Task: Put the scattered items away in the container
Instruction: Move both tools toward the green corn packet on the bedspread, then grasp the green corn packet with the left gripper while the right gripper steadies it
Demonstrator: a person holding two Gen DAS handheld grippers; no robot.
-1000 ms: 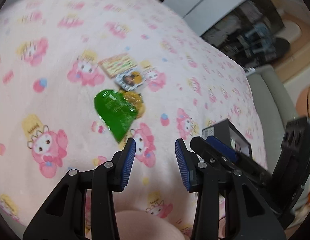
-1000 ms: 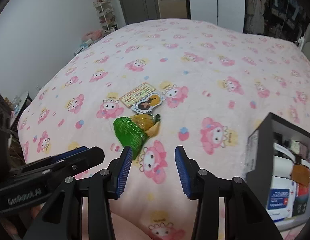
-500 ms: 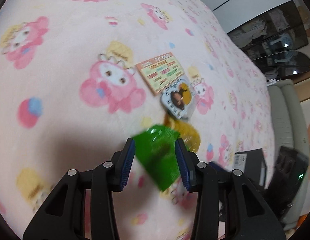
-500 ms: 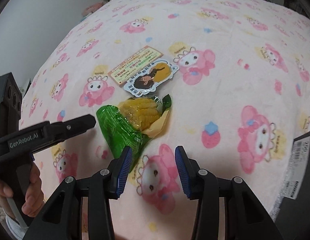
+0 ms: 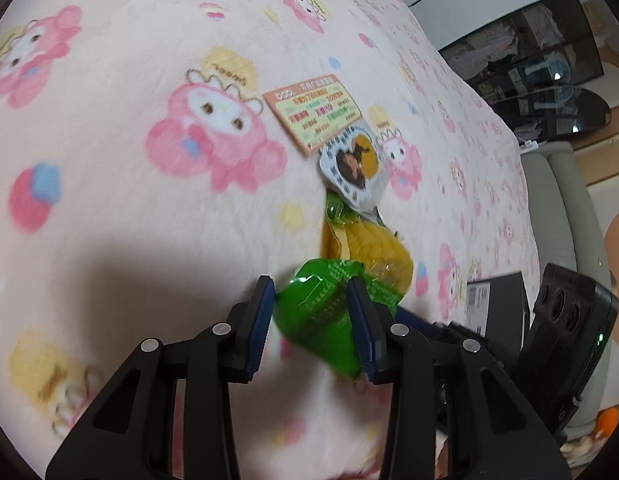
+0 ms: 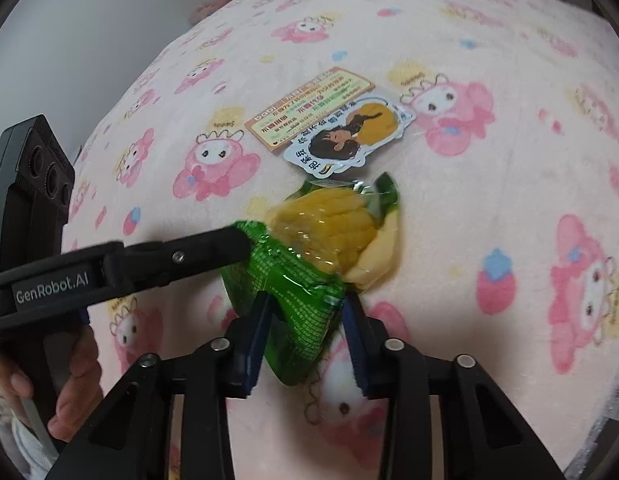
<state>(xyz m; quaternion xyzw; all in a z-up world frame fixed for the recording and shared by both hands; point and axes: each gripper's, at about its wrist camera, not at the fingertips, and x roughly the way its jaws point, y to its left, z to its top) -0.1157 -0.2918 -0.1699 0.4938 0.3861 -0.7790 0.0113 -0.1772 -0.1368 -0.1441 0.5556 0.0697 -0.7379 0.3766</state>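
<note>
Corn in a crinkly green and clear plastic wrapper (image 5: 341, 280) (image 6: 309, 252) lay on the pink bedspread printed with cartoon rabbits (image 5: 129, 200) (image 6: 469, 60), and it serves as the landmark. Both claws reached its green end: the left claw (image 5: 311, 312) had its blue-padded fingers spread to either side of the wrapper, and whether they pressed it could not be told; the right claw (image 6: 305, 328) likewise straddled the green end with fingers apart, and contact could not be told either. Seen from the right wrist, the left claw's black finger lay across the wrapper's green edge. Just beyond the corn's yellow end sat a die-cut sticker of a dark-haired figure in an orange top (image 5: 353, 164) (image 6: 349, 136), touching a rectangular orange printed card (image 5: 315, 114) (image 6: 309, 114) beyond it. Beside the corn, towards the right wrist's side, stood a black box with a white barcode label (image 5: 497, 300). A hand (image 6: 75, 380) gripped the left handle
</note>
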